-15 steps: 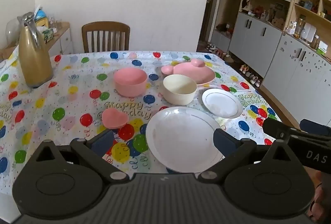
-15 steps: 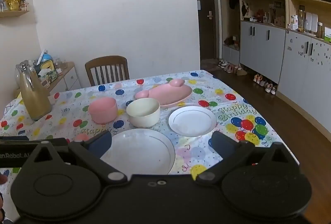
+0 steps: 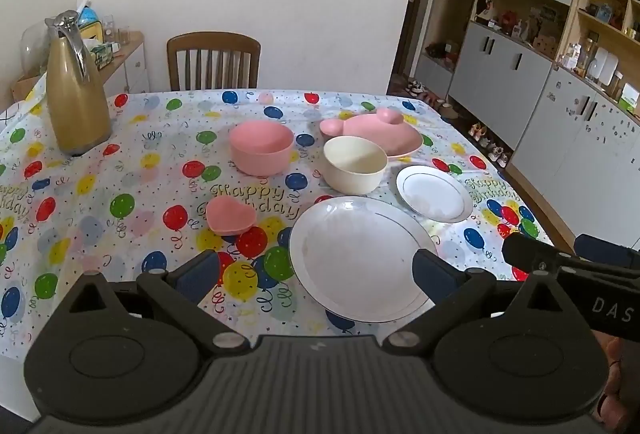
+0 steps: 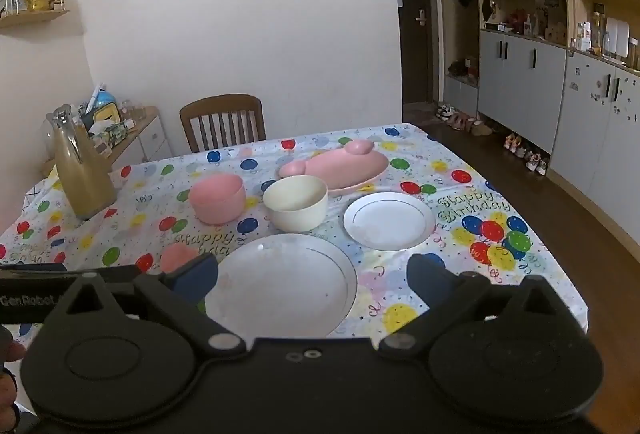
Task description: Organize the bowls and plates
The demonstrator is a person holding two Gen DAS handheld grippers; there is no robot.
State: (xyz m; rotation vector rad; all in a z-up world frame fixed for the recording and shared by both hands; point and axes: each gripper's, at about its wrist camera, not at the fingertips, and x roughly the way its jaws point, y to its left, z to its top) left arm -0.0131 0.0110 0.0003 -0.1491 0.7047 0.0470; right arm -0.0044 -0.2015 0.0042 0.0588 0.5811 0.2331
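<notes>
the left tool (image 3: 316,272) hangs over the near edge of the desk (image 3: 132,169) with its jaws spread wide and nothing between them; its right finger (image 3: 434,274) overlaps the near rim of the large white plate (image 3: 360,254) in the left wrist view, but whether it touches cannot be told. the right tool (image 4: 312,276) is likewise spread wide and empty, tilted down at the same plate (image 4: 280,282), which lies closest to the near edge of the desk on the balloon-print cloth (image 4: 472,230). just beyond and to the right of it sits the small white plate (image 3: 434,193), apart from the large one. behind the large plate stands the cream bowl (image 3: 354,163), and to its left, apart from it, the pink bowl (image 3: 260,147). the pink animal-shaped plate (image 3: 376,129) lies behind the cream bowl, partly hidden by it. a small pink heart-shaped dish (image 3: 230,214) sits just left of the large plate, on the lettering of the cloth. a gold thermos jug (image 3: 76,93) stands upright at the far left of the desk, well apart from the dishes. a wooden chair (image 3: 214,59) is pushed in at the far side. grey cabinets (image 3: 516,73) with open shelves line the right wall.
</notes>
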